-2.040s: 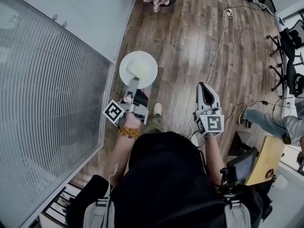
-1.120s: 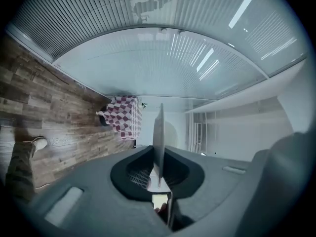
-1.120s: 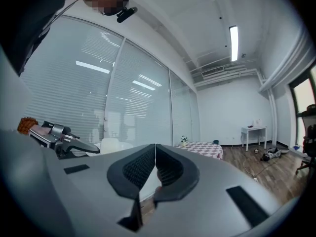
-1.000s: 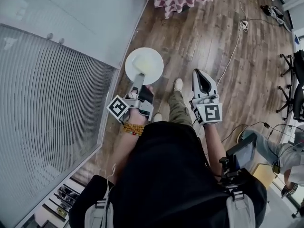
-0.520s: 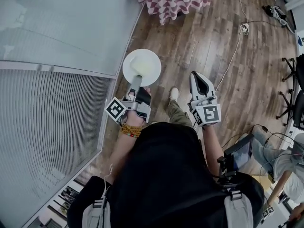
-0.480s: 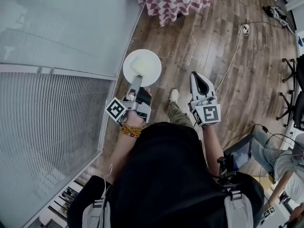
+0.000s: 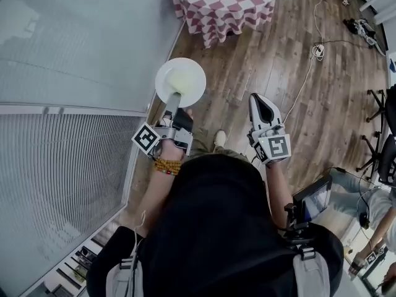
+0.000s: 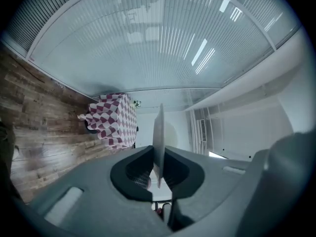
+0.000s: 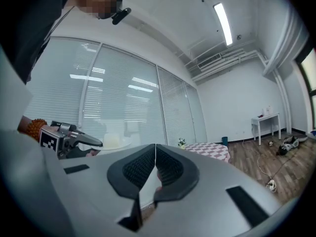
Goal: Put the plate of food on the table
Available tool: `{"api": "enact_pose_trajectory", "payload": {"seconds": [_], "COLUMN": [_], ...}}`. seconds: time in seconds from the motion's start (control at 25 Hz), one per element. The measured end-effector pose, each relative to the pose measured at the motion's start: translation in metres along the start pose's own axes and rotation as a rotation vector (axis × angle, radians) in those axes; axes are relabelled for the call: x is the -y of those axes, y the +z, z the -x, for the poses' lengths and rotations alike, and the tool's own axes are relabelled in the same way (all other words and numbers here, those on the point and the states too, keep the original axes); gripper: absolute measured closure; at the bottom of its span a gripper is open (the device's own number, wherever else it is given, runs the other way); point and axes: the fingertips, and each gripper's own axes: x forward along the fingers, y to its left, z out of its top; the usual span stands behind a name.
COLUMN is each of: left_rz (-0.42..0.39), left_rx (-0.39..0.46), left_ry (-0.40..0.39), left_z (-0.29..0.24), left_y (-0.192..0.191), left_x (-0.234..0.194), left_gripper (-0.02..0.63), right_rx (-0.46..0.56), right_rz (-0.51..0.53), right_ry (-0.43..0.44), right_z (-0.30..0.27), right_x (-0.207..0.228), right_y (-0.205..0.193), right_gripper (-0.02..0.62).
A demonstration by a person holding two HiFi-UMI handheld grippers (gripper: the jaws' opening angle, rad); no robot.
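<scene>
A round white plate (image 7: 180, 81) with pale food on it hangs over the wooden floor, held at its near rim. My left gripper (image 7: 174, 98) is shut on that rim; in the left gripper view the plate (image 8: 158, 132) shows edge-on between the jaws. My right gripper (image 7: 264, 109) is shut with nothing in it, carried at the right beside the person's body; its jaws meet in the right gripper view (image 9: 152, 163). The table (image 7: 223, 4) with a red-and-white checked cloth stands ahead at the top of the head view, also seen as the table (image 8: 111, 120) and the table (image 9: 208, 150).
A frosted glass wall (image 7: 74, 60) with blinds runs along the left. A white cable (image 7: 307, 73) trails across the floor to a plug at the right. Office chair legs (image 7: 383, 141) and a seated person's leg (image 7: 356, 184) are at the far right. A small white desk (image 9: 264, 120) stands by the far wall.
The person has walked forward along the glass wall; the checked table has come further into view. The plate stays held in the left gripper, the right gripper stays shut.
</scene>
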Motion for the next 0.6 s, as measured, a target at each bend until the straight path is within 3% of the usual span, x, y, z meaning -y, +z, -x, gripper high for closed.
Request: {"api": "enact_pose_trajectory", "payload": {"seconds": [0.12,0.32,0.6], "left_rz": [-0.014,0.005,0.054], "left_rx": [0.009,0.035,0.023], "left_ry": [0.014,0.02,0.012], "left_z": [-0.006,-0.027,-0.096], "left_y": [0.007,0.025,0.055], "left_x": [0.0,-0.014,-0.046], "left_gripper": [0.586,0.586,0.586], "right_rx": [0.034,0.005,-0.01], "right_rz": [0.002,0.008,0.071], "right_ry": [0.023,0.012,-0.029], "right_z": [-0.008,-0.026,-0.074], "right_x": [0.007,0.02,0.049], "right_y": [0.012,0.0,-0.008], "right_gripper": [0.584,0.584,0.584]}}
